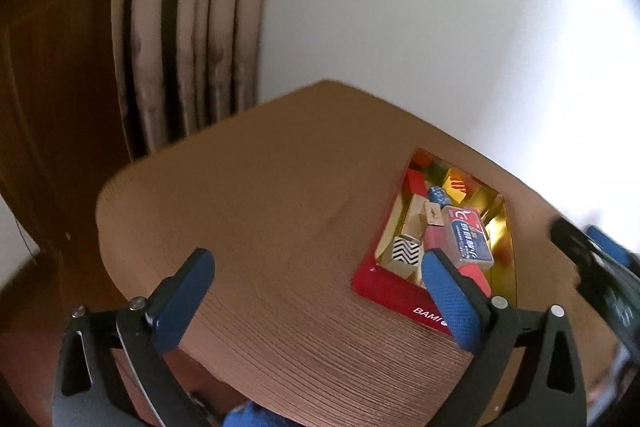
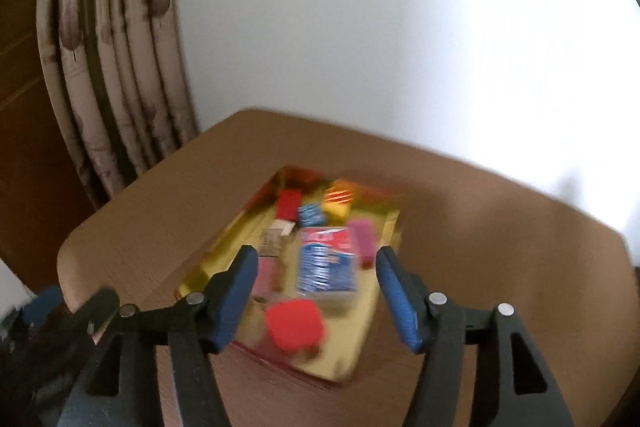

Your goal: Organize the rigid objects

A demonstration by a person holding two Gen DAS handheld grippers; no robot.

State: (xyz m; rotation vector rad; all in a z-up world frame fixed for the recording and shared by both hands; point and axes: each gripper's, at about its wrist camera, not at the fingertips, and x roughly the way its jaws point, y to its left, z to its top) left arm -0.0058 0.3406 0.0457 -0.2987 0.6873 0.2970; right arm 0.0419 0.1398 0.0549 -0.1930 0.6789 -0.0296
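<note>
Blue-padded fingers point(image 1: 188, 301) of the left gripper point(image 1: 320, 291) sit closest to the lens, jaws spread wide, nothing between them but bare tabletop; its right pad overlaps the near corner of the red box point(image 1: 394, 297). Landmark: that box, a shallow rectangular tray, red outside with white "BAMI" lettering, shiny gold lining, lying flat on the brown wood-grain table point(image 1: 260, 207). In the left wrist view its long axis runs from the near edge away up-right.

Inside the box, on top near its front half: one blue-and-red card pack point(image 1: 468, 235), flat, clear-wrapped, long axis roughly along the box's length. Beside it, toward the box's left wall: one black-and-white zigzag block point(image 1: 406, 251), two or three plain tan wooden blocks point(image 1: 414, 215). Toward the box's far end: one small blue dotted piece point(image 1: 438, 195), one red block point(image 1: 414, 181), one yellow block with red stripes point(image 1: 456, 185), one green one, blurry.

Right gripper point(image 2: 314, 291) hovers above the box's near end, jaws apart and gripping nothing; the pack and a red rounded block point(image 2: 296, 323) show between its fingers below. One pink block point(image 2: 362, 241) lies right of the pack. This view is motion-blurred.

Behind the box: beige pleated curtain point(image 1: 188, 27), white wall point(image 1: 440, 27).
</note>
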